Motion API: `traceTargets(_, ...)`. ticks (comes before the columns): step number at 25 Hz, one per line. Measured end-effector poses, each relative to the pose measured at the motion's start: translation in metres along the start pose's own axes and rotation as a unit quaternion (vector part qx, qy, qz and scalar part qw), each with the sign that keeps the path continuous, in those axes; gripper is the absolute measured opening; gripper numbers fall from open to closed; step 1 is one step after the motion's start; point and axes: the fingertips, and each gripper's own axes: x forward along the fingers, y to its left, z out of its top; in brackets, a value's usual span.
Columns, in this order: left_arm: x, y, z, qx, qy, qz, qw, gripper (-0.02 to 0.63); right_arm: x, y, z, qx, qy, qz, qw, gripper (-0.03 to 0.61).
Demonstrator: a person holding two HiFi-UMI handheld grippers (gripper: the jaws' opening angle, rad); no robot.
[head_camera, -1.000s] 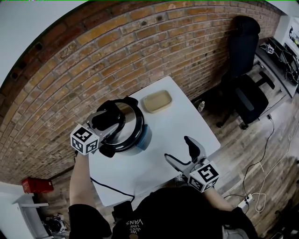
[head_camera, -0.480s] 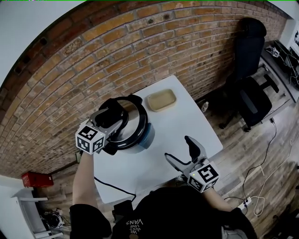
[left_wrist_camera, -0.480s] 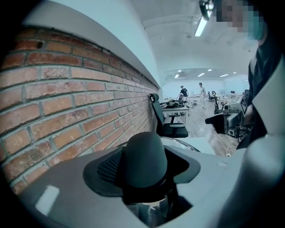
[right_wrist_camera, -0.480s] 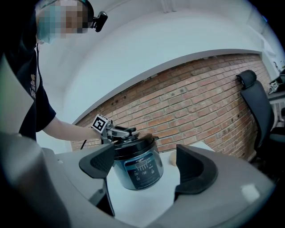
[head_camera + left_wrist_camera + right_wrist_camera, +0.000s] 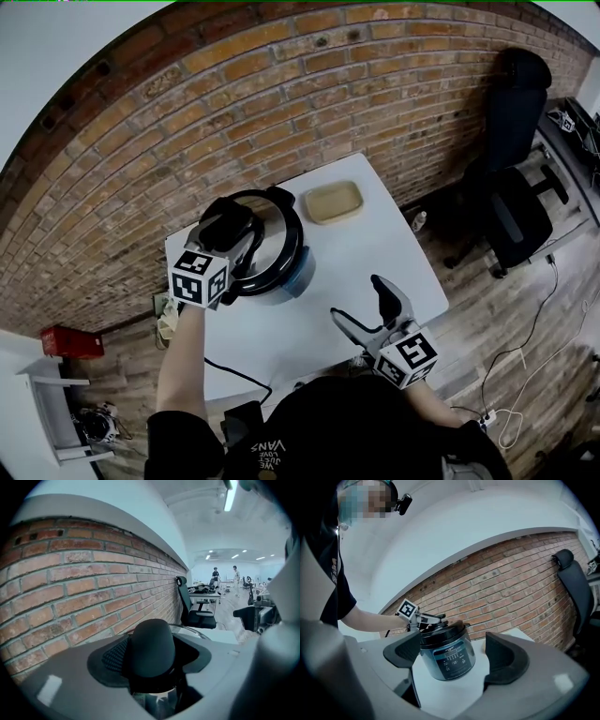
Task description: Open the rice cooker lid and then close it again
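Rice cooker lid knob (image 5: 152, 644) sits seemingly clamped in the left gripper (image 5: 232, 234); right gripper (image 5: 359, 300) gapes empty.

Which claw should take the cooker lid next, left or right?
Left. The left claw grips the lid handle on top of the cooker. The right claw is open and empty over the table, clear of the cooker.
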Motion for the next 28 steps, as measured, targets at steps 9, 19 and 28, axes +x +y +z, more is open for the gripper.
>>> traceTargets(9, -0.001, -0.002, -0.001, 0.000, -0.002, -0.004, 1.0000, 0.281, 0.014, -0.004, 0.006, -0.009, 0.018, 0.059, 0.998, 0.428)
traceTargets(19, -0.049, 0.005, -0.013, -0.019, -0.090, 0.108, 0.9899, 0.285, 0.036, -0.001, 0.010, -0.020, 0.053, 0.156, 0.986, 0.428)
traceTargets(28, -0.135, -0.035, -0.002, -0.064, -0.172, 0.192, 0.9641, 0.284, 0.021, 0.022, 0.022, -0.043, 0.039, 0.198, 0.979, 0.428)
